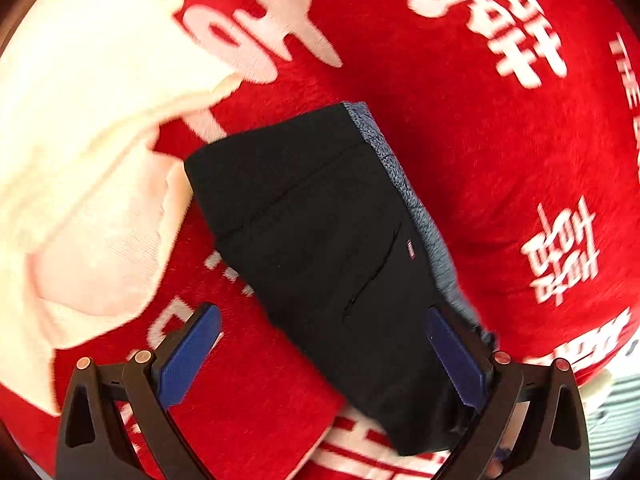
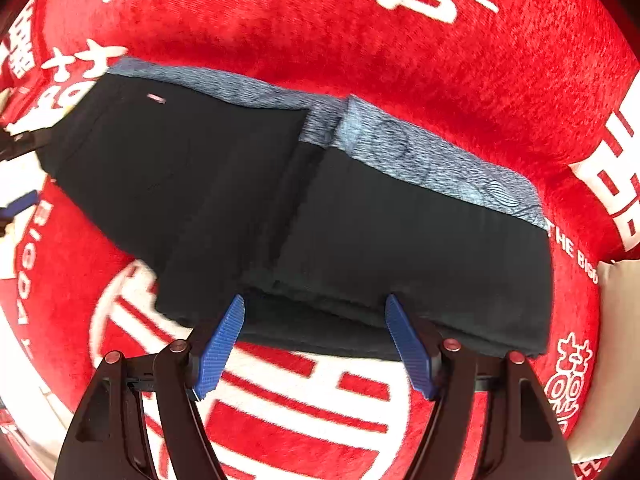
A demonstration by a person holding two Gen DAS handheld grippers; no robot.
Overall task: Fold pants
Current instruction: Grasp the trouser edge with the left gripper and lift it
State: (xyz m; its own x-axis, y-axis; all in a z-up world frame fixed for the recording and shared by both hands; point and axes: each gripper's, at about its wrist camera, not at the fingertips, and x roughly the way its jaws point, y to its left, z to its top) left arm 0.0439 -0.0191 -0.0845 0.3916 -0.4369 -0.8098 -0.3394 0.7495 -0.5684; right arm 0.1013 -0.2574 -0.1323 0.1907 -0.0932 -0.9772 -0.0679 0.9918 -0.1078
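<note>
Black pants [image 1: 320,240], folded into a compact oblong with a blue-grey lining strip [image 1: 424,216] along one long side, lie flat on a red blanket. My left gripper [image 1: 323,311] hovers over one end of them, jaws wide apart, with its right pad [image 1: 456,356] over the pants' edge and nothing pinched. In the right wrist view the same pants [image 2: 360,232] stretch across the middle, with a folded flap on the right half. My right gripper [image 2: 316,300] stands open at their near edge, both pads clear of the cloth.
The red blanket [image 1: 480,140] with large white characters covers the whole surface [image 2: 360,40]. A cream cloth [image 1: 80,140] lies bunched to the left of the pants. Another pale cloth [image 2: 616,340] shows at the right edge. A pale striped surface [image 1: 616,420] lies beyond the blanket.
</note>
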